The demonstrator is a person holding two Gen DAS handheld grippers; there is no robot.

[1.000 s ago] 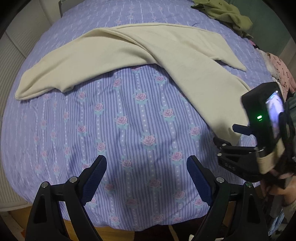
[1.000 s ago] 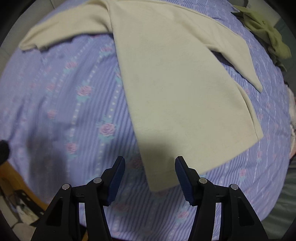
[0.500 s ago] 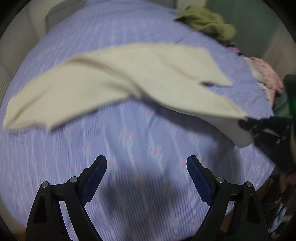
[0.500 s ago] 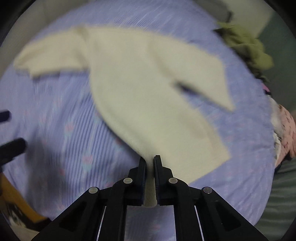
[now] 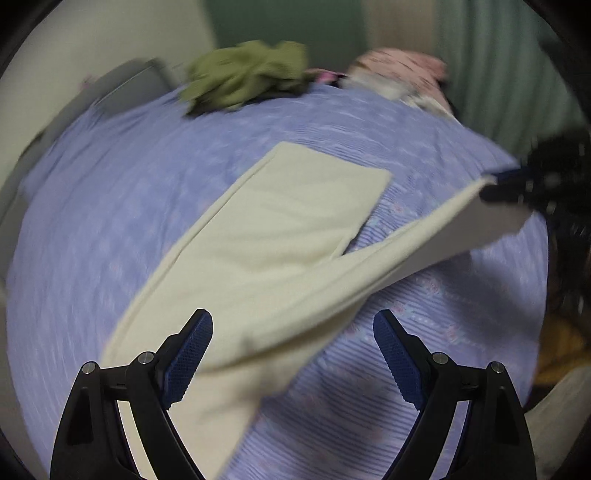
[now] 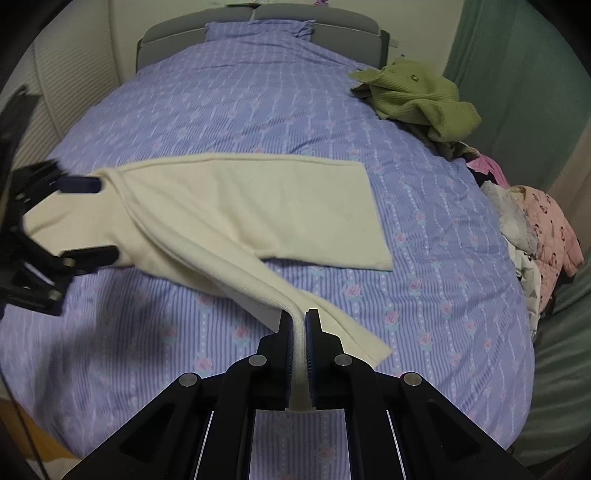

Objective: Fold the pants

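Item: cream knit pants, spread mid-bed on lilac rose-print quilt. Right gripper clenched on near leg hem; left gripper released, straddling waist. Risk: untethered waist likely drags, skewing fold.

A home bedroom: floral-sheeted bed, padded headboard, strewn clothes.

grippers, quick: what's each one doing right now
Left gripper: open, jaws wide around the cream pants, gripping nothing.
Right gripper: closed on the cream pants' leg.
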